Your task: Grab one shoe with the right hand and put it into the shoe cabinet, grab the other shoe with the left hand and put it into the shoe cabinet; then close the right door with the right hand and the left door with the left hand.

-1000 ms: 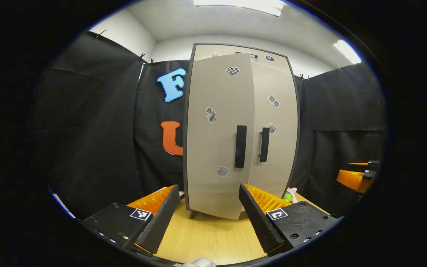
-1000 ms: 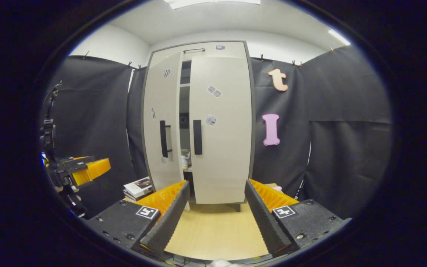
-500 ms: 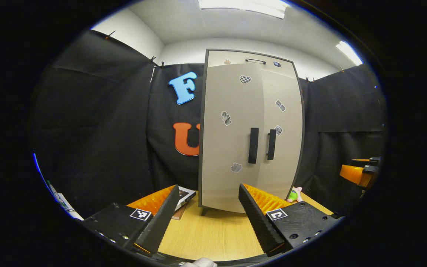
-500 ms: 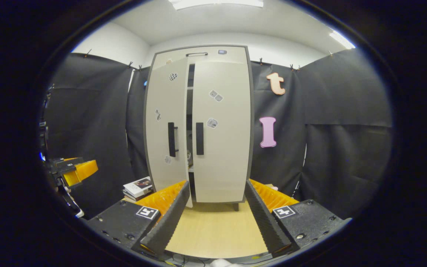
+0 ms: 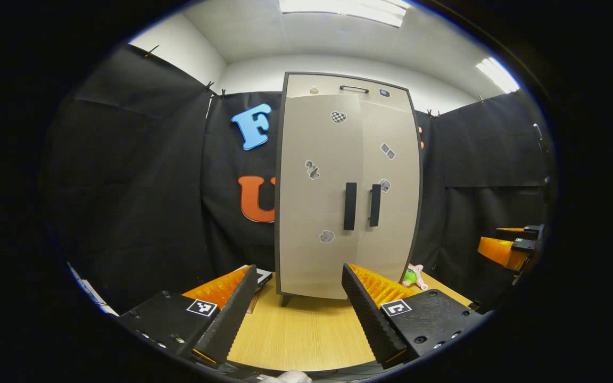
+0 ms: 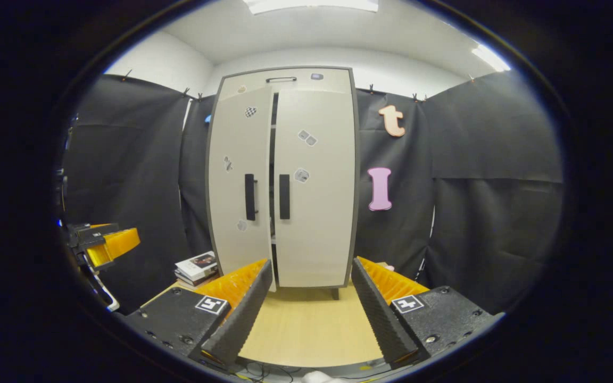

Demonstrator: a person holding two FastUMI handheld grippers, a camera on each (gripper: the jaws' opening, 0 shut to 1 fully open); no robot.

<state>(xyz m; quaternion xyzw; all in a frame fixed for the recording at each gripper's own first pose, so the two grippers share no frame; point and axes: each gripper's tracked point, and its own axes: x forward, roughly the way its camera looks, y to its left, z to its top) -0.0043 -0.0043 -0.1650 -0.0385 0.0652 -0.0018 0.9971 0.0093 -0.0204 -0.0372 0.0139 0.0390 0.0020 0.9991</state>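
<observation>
The beige shoe cabinet [image 5: 346, 186] stands on the wooden table, and its two doors look flush in the left gripper view. Seen in the right gripper view, the cabinet [image 6: 314, 175] has its right door shut and its left door [image 6: 237, 175] a sliver ajar, leaving a thin dark gap. Both black handles [image 5: 349, 206] sit side by side. The shoes are hidden behind the doors. My left gripper [image 5: 298, 314] is open and empty, back from the cabinet. My right gripper [image 6: 309, 314] is open and empty too, facing the doors from a distance.
A stack of books [image 6: 196, 266] lies on the table [image 6: 312, 324] left of the cabinet. A small green and pink toy [image 5: 413, 276] lies at its right foot. Off to the side, each view shows the other gripper [image 5: 506, 250] [image 6: 107, 244]. Black cloth walls surround the booth.
The left door swung from partly open to almost shut, hiding the shelves and shoe. Both grippers drew back a little from the cabinet and stayed open.
</observation>
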